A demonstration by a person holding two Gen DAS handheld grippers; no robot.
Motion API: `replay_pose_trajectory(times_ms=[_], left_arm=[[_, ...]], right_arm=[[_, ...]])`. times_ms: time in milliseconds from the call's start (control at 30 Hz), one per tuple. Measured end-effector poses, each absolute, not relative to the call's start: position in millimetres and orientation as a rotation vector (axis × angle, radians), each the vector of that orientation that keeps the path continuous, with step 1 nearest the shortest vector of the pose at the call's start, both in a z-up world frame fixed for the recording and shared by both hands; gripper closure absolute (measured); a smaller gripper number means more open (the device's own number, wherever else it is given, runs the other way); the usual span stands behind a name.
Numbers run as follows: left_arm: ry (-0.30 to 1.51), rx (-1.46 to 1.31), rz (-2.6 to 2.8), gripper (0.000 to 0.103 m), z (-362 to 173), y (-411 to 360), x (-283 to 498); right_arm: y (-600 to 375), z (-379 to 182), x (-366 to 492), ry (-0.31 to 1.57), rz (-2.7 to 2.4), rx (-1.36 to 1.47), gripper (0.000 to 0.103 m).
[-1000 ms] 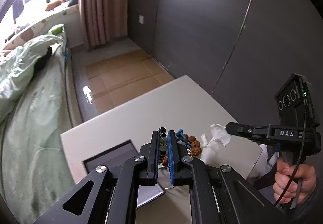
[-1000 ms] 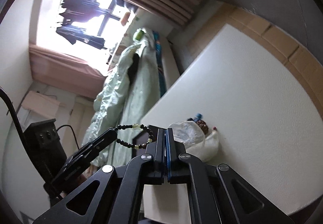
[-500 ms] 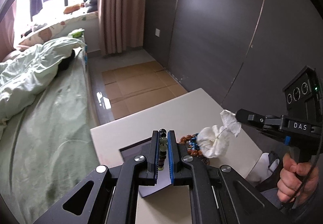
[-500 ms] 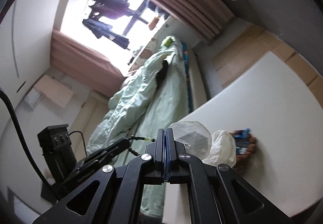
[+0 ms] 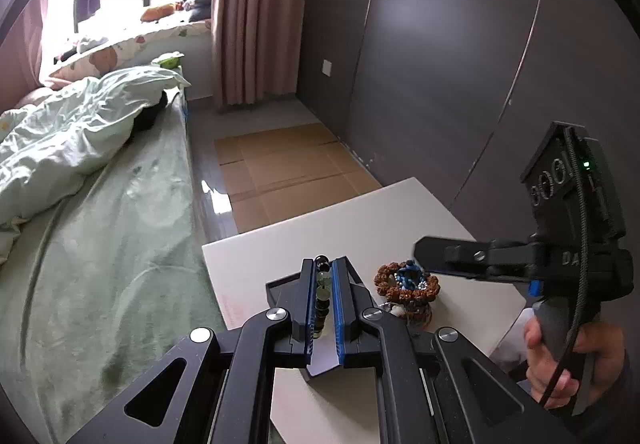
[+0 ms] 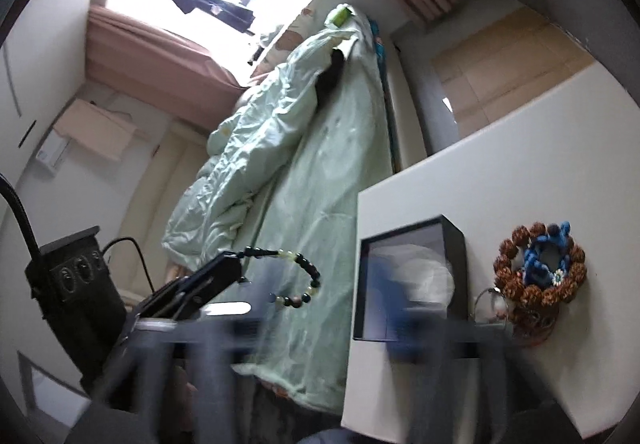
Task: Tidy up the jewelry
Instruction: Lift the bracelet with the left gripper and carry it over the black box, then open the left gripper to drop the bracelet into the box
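My left gripper (image 5: pixel 322 298) is shut on a bracelet of dark and pale green beads (image 5: pixel 322 284), held above a black box (image 5: pixel 280 290) on the white table (image 5: pixel 400 212). In the right wrist view the bracelet (image 6: pixel 302 278) hangs in a loop from the left gripper (image 6: pixel 228 270), off the table's left edge. My right gripper (image 6: pixel 336 308) is blurred and its jaws are opening with nothing between them. A crumpled clear plastic bag (image 6: pixel 428 276) lies inside the black box (image 6: pixel 454 240). In the left wrist view, the right gripper (image 5: pixel 420 246) hovers over the table.
A brown bead bracelet with a blue knotted piece (image 6: pixel 540 264) lies right of the box, a small metal ring (image 6: pixel 490 302) beside it. A bed with a green quilt (image 5: pixel 100 172) runs along the table's left edge. A hand (image 5: pixel 572 352) holds the right gripper's handle.
The right gripper's jaws have sprung apart and let go of the plastic bag, which now lies in the black box. The left gripper has kept its hold on the bracelet while shifting.
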State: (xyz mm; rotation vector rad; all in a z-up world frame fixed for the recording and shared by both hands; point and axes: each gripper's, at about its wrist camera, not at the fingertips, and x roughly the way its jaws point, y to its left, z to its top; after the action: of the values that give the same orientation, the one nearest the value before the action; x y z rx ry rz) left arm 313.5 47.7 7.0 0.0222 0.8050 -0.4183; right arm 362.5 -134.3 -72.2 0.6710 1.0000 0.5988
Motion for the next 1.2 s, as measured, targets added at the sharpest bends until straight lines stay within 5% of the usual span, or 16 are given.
replay_pose_trajectory(times_ms=[533, 633, 733, 767, 833, 1200], left_arm=[[0.930, 0.021, -0.444, 0.094, -51.9, 5.6, 338.0], [0.982, 0.078, -0.357, 0.082, -66.9, 3.5, 346.0], [0.995, 0.068, -0.338, 0.033, -72.3, 5.8, 347.5], [0.971, 0.062, -0.333, 0.028, -69.8, 7.1, 344.8], [0.945, 0.048, -0.336, 0.028, -65.7, 7.4, 341.7], [0.909, 0.066, -0.463, 0.028, -69.0, -42.2, 333.0]], right_arm=[[-187.3, -70.7, 340.7, 0.960, 0.453, 0.586, 0.030], [-191.8, -72.4, 341.8, 0.969, 0.458, 0.604, 0.030], [-198.1, -71.5, 341.9, 0.966, 0.445, 0.594, 0.029], [-200.6, -71.7, 341.9, 0.968, 0.439, 0.589, 0.023], [-203.5, -71.9, 338.6, 0.966, 0.420, 0.584, 0.011], [-253.2, -84.5, 325.9, 0.974, 0.262, 0.650, 0.011]])
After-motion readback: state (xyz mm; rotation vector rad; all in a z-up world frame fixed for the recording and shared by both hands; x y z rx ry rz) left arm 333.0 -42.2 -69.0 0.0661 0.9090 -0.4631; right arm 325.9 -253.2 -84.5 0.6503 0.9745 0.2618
